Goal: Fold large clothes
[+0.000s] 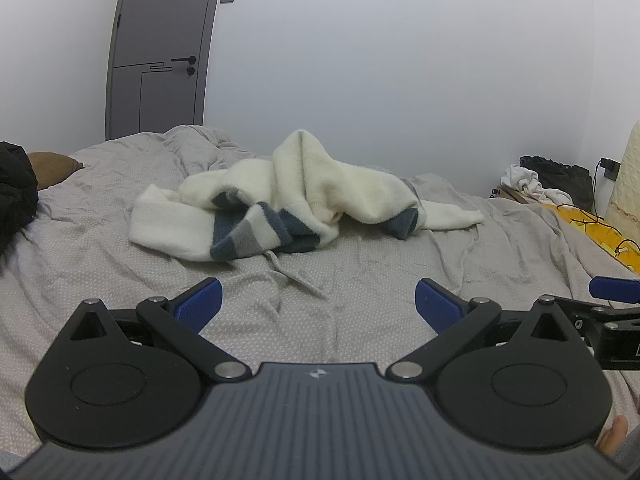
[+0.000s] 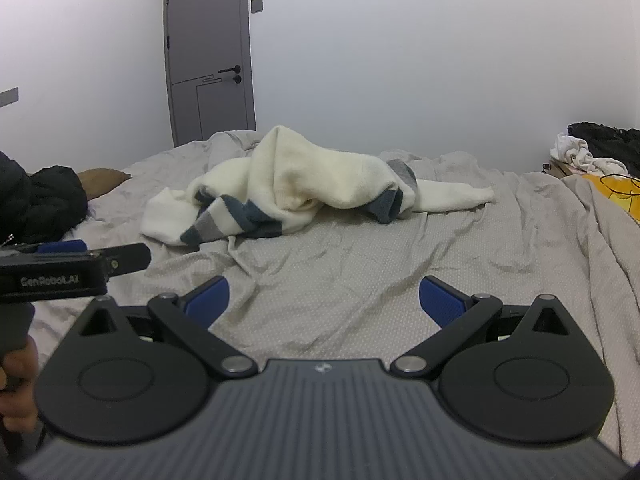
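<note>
Looking along the left wrist view:
Left gripper [image 1: 318,300]: jaws spread wide and released, nothing between the blue pads, tilted a little down over the bed.
Sweater [image 1: 296,192]: cream knit with grey and dark blue stripes, lying crumpled in a heap near the middle of the bed, well ahead of the jaws and apart from them; one sleeve trails toward the right.
Bed [image 1: 100,248]: covered with a wrinkled grey sheet.
Right gripper [image 1: 612,290]: just a blue pad and black frame at the right edge of the view.
Door [image 1: 160,52]: grey, shut, behind the bed on the left.
Dark garment [image 1: 16,196]: black, bunched at the left edge.

Looking along the right wrist view:
Right gripper [image 2: 324,298]: jaws likewise wide apart and released, holding nothing, above bare sheet.
Sweater [image 2: 304,184]: same crumpled heap, ahead and slightly left of centre, untouched.
Left gripper [image 2: 80,256]: seen side-on at the left, level with the right one; its state cannot be told from this angle.
Hand [image 2: 16,384]: wrapped around the left gripper's handle at the lower left.
Clothes pile [image 2: 592,152]: white and black items at the far right, beside the bed.
</note>
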Demonstrator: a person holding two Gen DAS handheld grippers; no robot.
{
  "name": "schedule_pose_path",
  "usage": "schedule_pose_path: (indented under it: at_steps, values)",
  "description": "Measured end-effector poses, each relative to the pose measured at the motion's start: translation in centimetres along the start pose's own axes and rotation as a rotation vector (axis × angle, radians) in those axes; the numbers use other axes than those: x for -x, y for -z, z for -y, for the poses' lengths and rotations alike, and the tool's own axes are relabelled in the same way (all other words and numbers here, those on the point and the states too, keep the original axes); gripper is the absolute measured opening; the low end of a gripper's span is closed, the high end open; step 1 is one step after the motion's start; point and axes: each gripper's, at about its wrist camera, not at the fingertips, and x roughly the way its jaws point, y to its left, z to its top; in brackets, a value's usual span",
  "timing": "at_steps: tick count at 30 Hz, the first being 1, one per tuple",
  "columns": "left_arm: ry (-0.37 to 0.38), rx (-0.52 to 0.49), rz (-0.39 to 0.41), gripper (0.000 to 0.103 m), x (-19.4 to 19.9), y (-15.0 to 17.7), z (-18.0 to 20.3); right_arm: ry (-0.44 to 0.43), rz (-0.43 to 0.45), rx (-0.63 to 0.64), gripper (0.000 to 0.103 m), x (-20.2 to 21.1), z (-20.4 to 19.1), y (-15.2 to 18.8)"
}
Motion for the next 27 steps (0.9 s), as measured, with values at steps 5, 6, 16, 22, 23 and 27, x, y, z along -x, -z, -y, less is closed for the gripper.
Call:
schedule_pose_path:
  at_steps: [5,6,16,22,23,27]
  values:
    - [0.0,0.001,-0.001,0.103,-0.1,0.0,0.0,0.001,-0.003,0.0,0.103,0.2,0.1,-0.2]
    - [0.0,0.003,-0.002,0.103,-0.1,0.0,0.0,0.001,-0.002,0.001,0.103,0.2,0.1,-0.2]
    - [-0.003,0.01,-0.004,0.103,-0.4,0.3,0.0,0.002,-0.005,0.003,0.103,0.1,0.1,-0.1]
    - [0.009,0.015,-0.024,0.103,-1.0,0.3,0.0,0.001,-0.008,0.008,0.103,0.1,0.2,-0.1]
    - [0.008,0.01,-0.024,0.103,-1.0,0.4,0.1,0.002,-0.008,0.008,0.103,0.1,0.2,-0.1]
    - [0.012,0.001,-0.02,0.103,-1.0,0.3,0.2,0.0,-0.011,0.008,0.103,0.1,0.2,-0.1]
